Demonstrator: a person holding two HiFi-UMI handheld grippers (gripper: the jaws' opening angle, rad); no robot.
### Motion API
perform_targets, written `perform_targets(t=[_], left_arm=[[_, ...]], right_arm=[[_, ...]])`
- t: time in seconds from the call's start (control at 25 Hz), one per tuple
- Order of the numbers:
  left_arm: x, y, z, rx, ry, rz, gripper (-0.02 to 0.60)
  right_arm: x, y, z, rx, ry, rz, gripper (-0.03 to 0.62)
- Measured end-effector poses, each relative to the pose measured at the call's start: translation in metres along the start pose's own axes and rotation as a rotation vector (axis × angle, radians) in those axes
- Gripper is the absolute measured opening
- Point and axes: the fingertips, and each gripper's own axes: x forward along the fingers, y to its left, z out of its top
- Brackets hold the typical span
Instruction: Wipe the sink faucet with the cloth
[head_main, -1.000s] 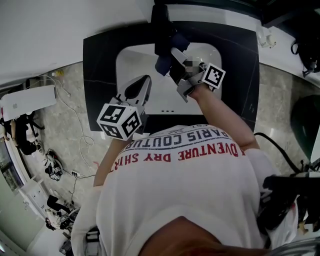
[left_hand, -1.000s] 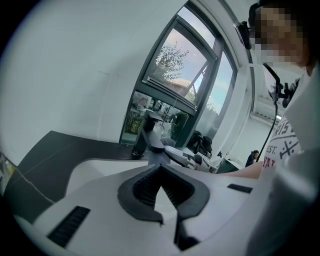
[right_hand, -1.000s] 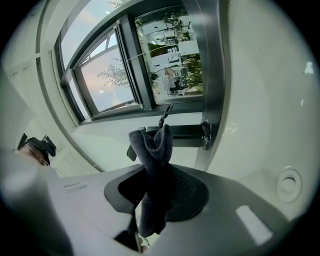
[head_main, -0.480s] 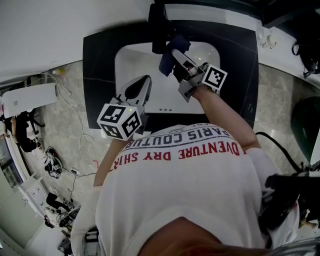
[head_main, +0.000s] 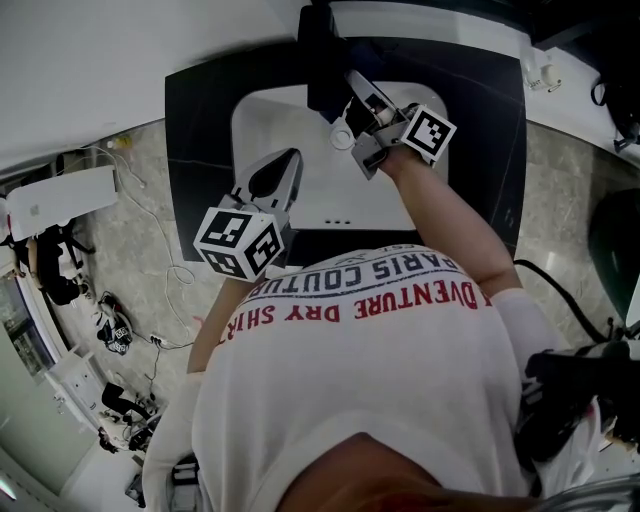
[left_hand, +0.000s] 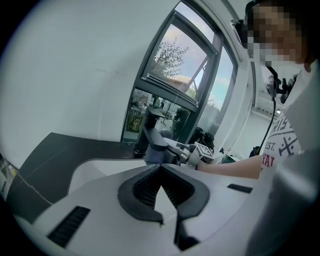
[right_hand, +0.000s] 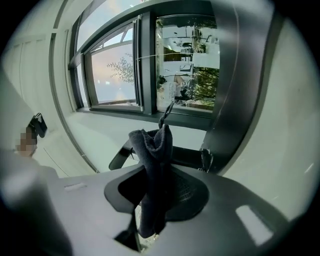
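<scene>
A black faucet (head_main: 318, 55) stands at the back of the white sink (head_main: 260, 120). My right gripper (head_main: 352, 90) reaches up to its right side, shut on a dark blue-grey cloth (right_hand: 152, 145). In the right gripper view the cloth sticks up from the jaws, with the faucet's black body (right_hand: 235, 75) just to its right. From the head view the cloth is hidden. The left gripper view shows the faucet (left_hand: 150, 130), the cloth (left_hand: 154, 156) and the right gripper (left_hand: 192, 150) together. My left gripper (head_main: 290, 158) hangs over the sink's front left, shut and empty (left_hand: 160, 167).
A dark countertop (head_main: 200, 120) surrounds the sink, with a window (right_hand: 115, 70) and sill right behind the faucet. A small white item (head_main: 545, 78) lies on the ledge at the far right. Cables and gear (head_main: 110, 330) lie on the floor to the left.
My right gripper has moved up and back along the faucet with the cloth, which has gone out of sight in the head view. The left gripper has stayed put.
</scene>
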Motion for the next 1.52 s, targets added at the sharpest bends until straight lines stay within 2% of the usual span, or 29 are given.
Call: perform_targets(t=[0.24,0.64,0.88,1.04,1.2,1.36,1.52], left_arm=[[0.002,-0.008,-0.004,-0.014,0.008,-0.019,0.002],[0.005,-0.008,0.002,-0.004,0.016,-0.03,0.002],[0.003,-0.006,0.002,-0.009,0.013,-0.024,0.002],[0.002,-0.005,0.001,-0.01,0.016,-0.02,0.002],[0.006,-0.004,-0.004,-0.015,0.018,-0.017,0.002],[0.013,-0.003,-0.007,-0.02,0.013,-0.017,0.002],[0.009,-0.005,-0.006,-0.026,-0.003,-0.015,0.002]], right_arm=[[0.0,0.001,0.0,0.023,-0.019,0.002,0.076],[0.001,0.005,0.0,-0.015,-0.018,0.014,0.077],[-0.001,-0.007,-0.002,-0.061,0.008,-0.042,0.077],[-0.005,-0.022,-0.006,-0.068,0.017,-0.14,0.077],[-0.008,-0.032,-0.005,-0.113,0.037,-0.199,0.077],[-0.011,-0.036,0.0,-0.142,0.054,-0.211,0.077],[-0.019,-0.008,0.007,-0.237,0.072,-0.187,0.077]])
